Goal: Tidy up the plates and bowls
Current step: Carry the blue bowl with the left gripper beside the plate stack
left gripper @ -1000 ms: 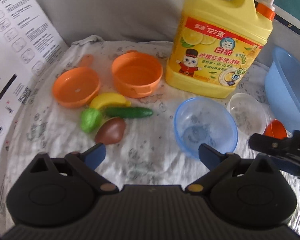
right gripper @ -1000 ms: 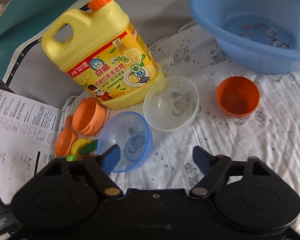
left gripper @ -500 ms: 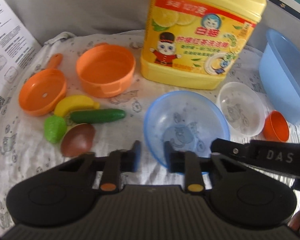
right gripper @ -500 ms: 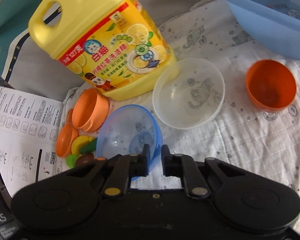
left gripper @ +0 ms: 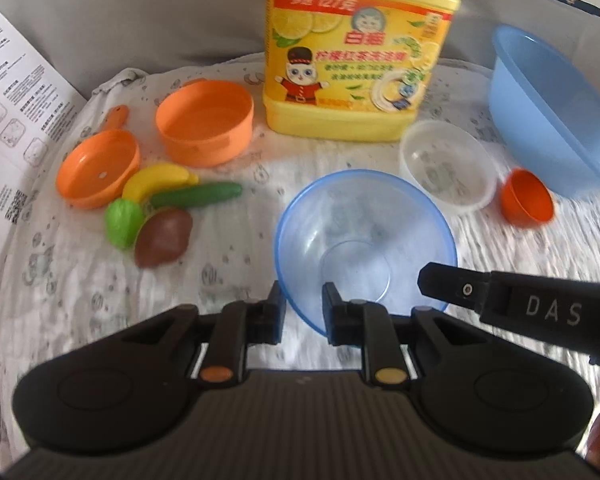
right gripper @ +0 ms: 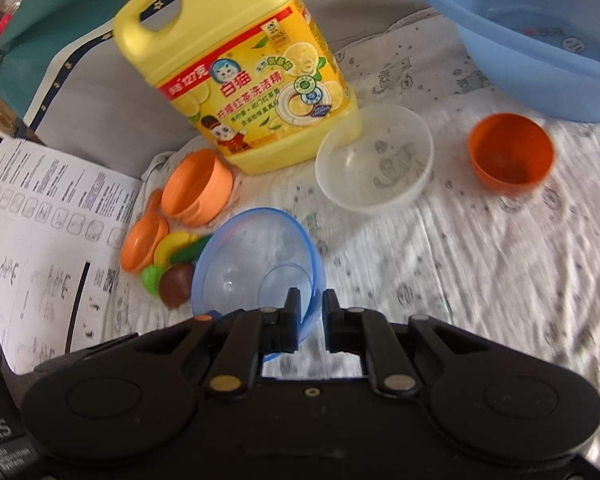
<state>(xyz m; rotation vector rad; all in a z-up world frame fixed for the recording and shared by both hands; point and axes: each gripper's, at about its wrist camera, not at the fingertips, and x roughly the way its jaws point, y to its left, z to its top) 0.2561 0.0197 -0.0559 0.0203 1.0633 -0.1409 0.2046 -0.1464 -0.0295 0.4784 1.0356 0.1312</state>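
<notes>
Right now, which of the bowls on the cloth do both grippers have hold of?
The translucent blue bowl: left gripper and right gripper each pinch its near rim. The clear bowl and small orange bowl sit untouched beyond it.

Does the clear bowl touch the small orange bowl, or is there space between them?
Apart. The right wrist view shows a strip of bare patterned cloth between the clear bowl and the small orange bowl.
</notes>
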